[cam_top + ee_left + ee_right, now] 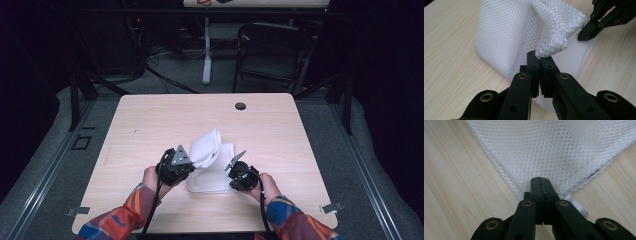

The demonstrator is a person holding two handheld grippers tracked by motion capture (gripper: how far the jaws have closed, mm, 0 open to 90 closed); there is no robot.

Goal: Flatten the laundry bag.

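Pale wood-grain counter point(150, 125) carries a white mesh cloth point(212, 170), lying nearer the front edge than the back and roughly midway between the side edges. The left gripper point(539, 58) has its jaws clamped on a bunched fold of the cloth, which puckers up out of the jaw tips in the left gripper view; in the high view that fold stands raised above the part that lies flat. The right gripper point(541, 182) has its jaws pressed together at the cloth's near corner, by a hemmed edge and a small tag point(577, 207); whether they pinch the fabric or only bear down on it is hard to tell. The cloth looks light, soft and limp: it will drape and sag from any single hold, and the open weave could snag on jaw edges. It seems neither slippery nor fragile, though a shallow pinch on one layer may slide free. Hemmed corners and edges likely give the firmest hold, and two well-separated holds should keep it spread.
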